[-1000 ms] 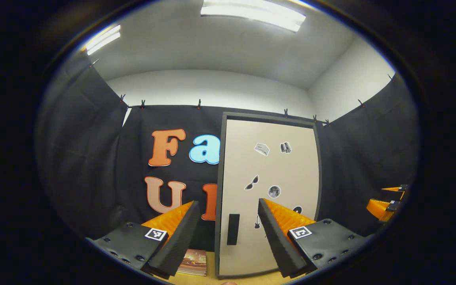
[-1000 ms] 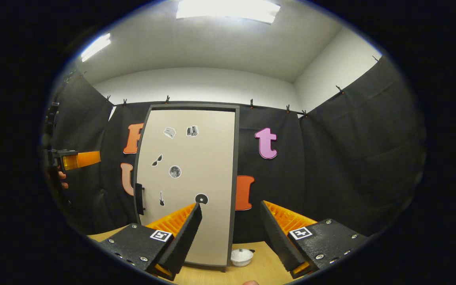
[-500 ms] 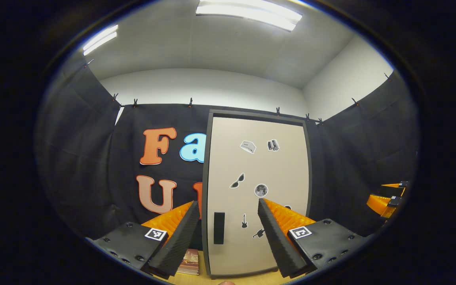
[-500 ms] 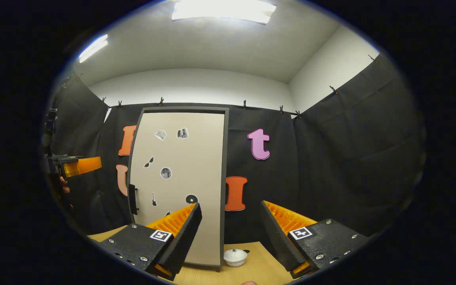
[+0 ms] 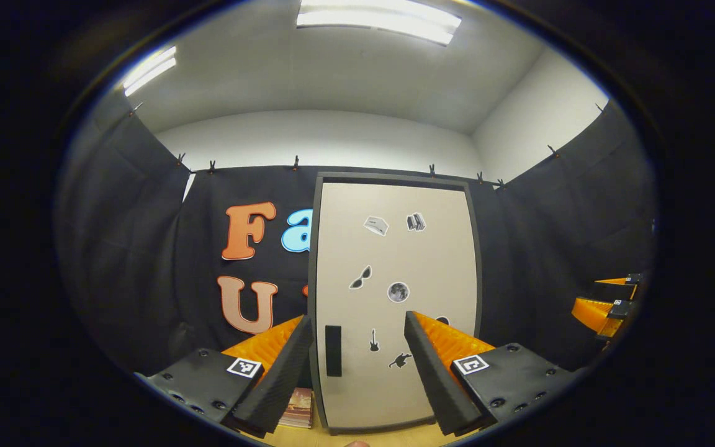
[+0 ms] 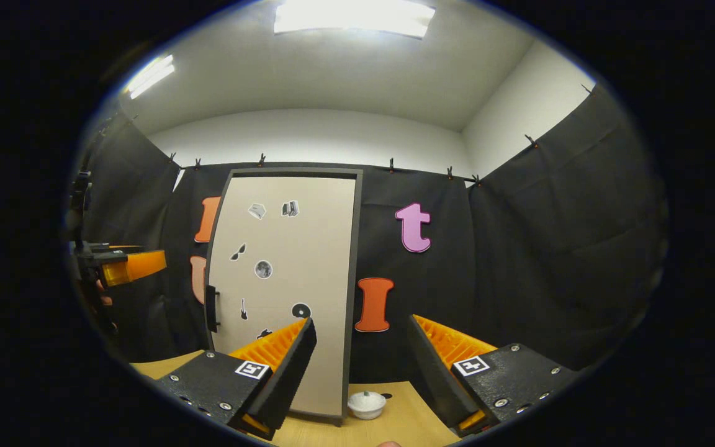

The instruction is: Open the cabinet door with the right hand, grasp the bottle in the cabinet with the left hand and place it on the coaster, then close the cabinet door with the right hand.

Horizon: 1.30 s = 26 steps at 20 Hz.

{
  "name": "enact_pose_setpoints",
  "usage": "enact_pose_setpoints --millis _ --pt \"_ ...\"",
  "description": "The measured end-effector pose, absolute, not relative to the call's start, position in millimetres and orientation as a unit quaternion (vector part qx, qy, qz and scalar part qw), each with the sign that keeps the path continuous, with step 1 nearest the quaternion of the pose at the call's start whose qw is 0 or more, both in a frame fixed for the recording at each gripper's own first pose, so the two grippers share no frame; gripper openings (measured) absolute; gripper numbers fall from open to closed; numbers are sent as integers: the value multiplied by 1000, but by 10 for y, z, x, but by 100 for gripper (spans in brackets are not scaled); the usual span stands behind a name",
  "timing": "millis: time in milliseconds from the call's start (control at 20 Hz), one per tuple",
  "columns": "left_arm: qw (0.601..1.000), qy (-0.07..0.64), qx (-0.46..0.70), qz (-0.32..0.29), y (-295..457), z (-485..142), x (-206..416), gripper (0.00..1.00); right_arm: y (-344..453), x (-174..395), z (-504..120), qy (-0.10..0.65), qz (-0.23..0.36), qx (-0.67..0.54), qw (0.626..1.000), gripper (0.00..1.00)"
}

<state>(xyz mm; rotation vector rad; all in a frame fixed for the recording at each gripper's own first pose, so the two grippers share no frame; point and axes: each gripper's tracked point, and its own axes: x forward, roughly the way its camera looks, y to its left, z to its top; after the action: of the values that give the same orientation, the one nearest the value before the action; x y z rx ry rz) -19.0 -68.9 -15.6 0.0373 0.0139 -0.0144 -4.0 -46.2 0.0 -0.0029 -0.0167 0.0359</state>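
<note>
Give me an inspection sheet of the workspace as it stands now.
Surface: light wooden tabletop.
Job's things: cabinet door shut, dark handle on its left edge; bottle and coaster not seen.
Clutter: small white lidded bowl at the cabinet's right foot; stack of books to its left.
Grippers: left gripper open, empty; right gripper open, empty, both short of the door.
Cables: nothing seen.
Surroundings: black cloth walls, ceiling lights.
</note>
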Motion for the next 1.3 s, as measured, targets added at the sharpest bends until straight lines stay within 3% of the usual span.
enact_pose_setpoints --millis 600,1300 --pt "994 35 49 93 -453 -269 -606 96 -292 28 -246 0 93 23 995 92" --pt "993 44 48 102 784 -624 -364 97 1206 601 -398 27 123 37 991 92"
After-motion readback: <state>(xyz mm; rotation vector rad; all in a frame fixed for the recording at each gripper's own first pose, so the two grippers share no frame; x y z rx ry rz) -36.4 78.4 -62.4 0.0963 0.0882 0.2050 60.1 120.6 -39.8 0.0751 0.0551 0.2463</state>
